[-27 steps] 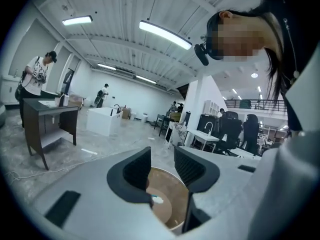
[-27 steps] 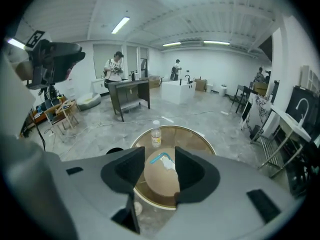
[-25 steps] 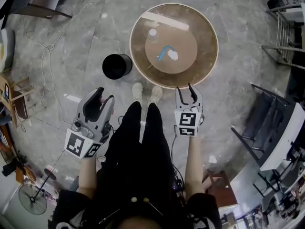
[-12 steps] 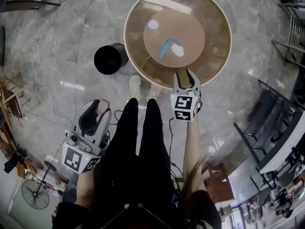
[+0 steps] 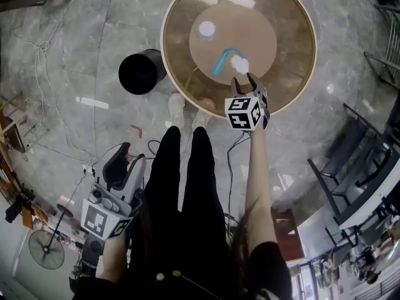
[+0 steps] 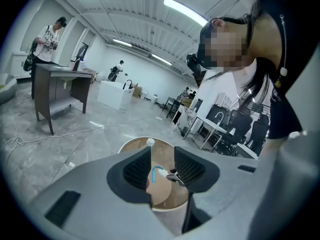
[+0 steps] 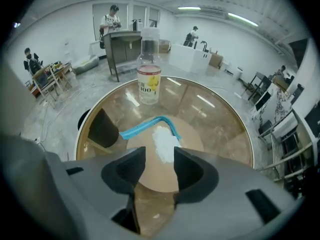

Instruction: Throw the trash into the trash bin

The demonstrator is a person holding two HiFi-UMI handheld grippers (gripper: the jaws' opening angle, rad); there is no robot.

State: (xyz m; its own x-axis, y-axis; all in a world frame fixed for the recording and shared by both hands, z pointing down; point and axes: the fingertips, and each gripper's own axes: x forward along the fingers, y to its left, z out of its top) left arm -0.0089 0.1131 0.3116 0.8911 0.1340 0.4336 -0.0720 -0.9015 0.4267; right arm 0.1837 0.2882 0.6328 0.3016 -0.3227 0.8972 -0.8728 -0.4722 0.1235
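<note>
You're lining up right gripper [image 5: 242, 80], jaws spread and empty, just short of crumpled tissue [image 5: 239, 62] for pinching; left gripper [image 5: 127, 157], also spread, hanging idle.

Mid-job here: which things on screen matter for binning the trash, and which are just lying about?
Job: white crumpled wad, blue strip, black trash bin, right gripper open, close to the wad; perhaps the bottle.
Lying about: floor cables, standing fan.

Black bin [image 5: 142, 72]; brown table [image 5: 294, 49]; white wad [image 5: 239, 62]; blue strip [image 5: 220, 60]; grey marbled floor [image 5: 75, 49].
</note>
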